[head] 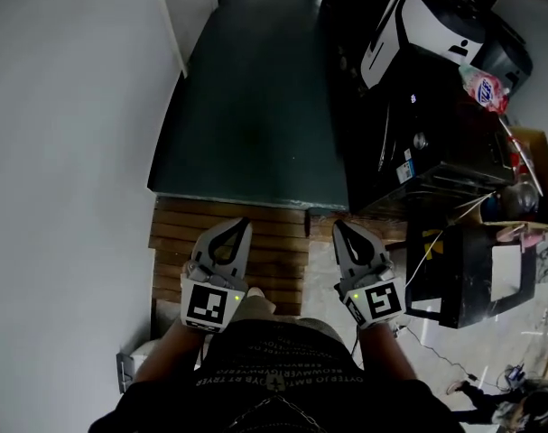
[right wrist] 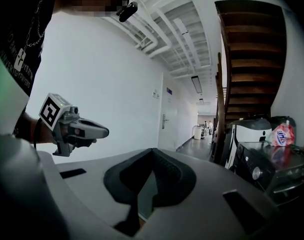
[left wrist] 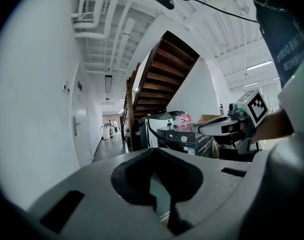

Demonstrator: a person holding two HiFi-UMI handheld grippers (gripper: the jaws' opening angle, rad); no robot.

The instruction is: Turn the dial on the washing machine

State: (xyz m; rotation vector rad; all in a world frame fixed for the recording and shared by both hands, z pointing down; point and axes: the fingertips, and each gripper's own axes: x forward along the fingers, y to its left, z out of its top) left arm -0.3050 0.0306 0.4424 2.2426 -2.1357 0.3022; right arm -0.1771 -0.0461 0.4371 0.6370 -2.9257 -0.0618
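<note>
The black washing machine (head: 427,142) stands to the right of the corridor, with its round silver dial (head: 420,140) on the front panel. Both grippers are held level in front of the person, well short of the machine. My left gripper (head: 245,223) is shut with nothing in it, its tips meeting at a point. My right gripper (head: 339,225) is shut and empty too. In the left gripper view the machine (left wrist: 187,134) and dial (left wrist: 184,138) lie ahead to the right. In the right gripper view the dial (right wrist: 257,173) shows at the right.
A white-and-black machine (head: 418,25) stands beyond the washer, and a pink detergent pack (head: 483,87) lies on top. Wooden stair treads (head: 274,233) lie below the grippers. A white wall (head: 66,152) bounds the dark corridor floor (head: 255,88). A black frame stand (head: 463,278) is at the right.
</note>
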